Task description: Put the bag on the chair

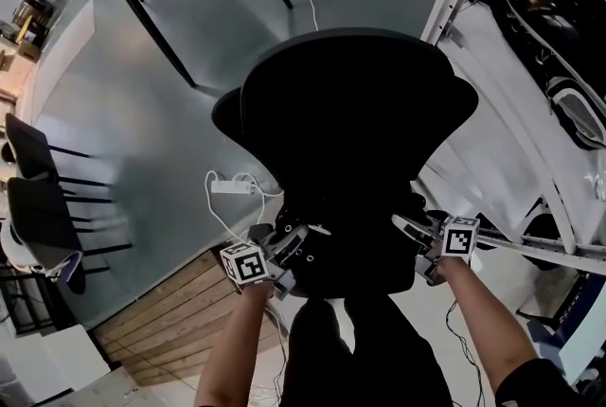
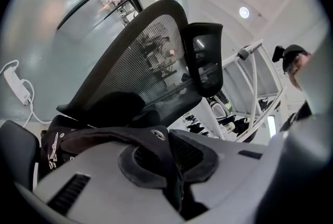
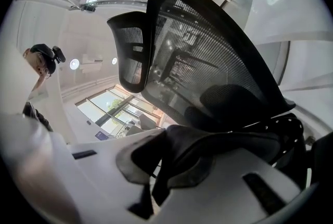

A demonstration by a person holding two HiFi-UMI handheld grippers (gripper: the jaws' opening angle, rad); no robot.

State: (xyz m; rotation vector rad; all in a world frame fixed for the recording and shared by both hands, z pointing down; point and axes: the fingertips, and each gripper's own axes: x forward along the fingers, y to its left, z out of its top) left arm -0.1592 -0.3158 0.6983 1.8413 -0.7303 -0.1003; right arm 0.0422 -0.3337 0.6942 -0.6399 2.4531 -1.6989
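Bag [image 1: 352, 256], black, hangs between both grippers at the near edge of the black mesh chair [image 1: 350, 102], in front of the backrest. Can't tell if it touches the seat. Left gripper [image 2: 166, 151]: fingers clamped on a fold of bag fabric with a rivet. Right gripper [image 3: 165, 159]: fingers clamped on bag fabric too. White power strip [image 1: 232, 187] lies on the grey floor left of the chair.

Both forearms [image 1: 232, 339] stretched forward, left gripper [image 1: 287, 249] and right gripper [image 1: 413, 230] near level, jaws clamped on the bag [image 1: 346, 254]
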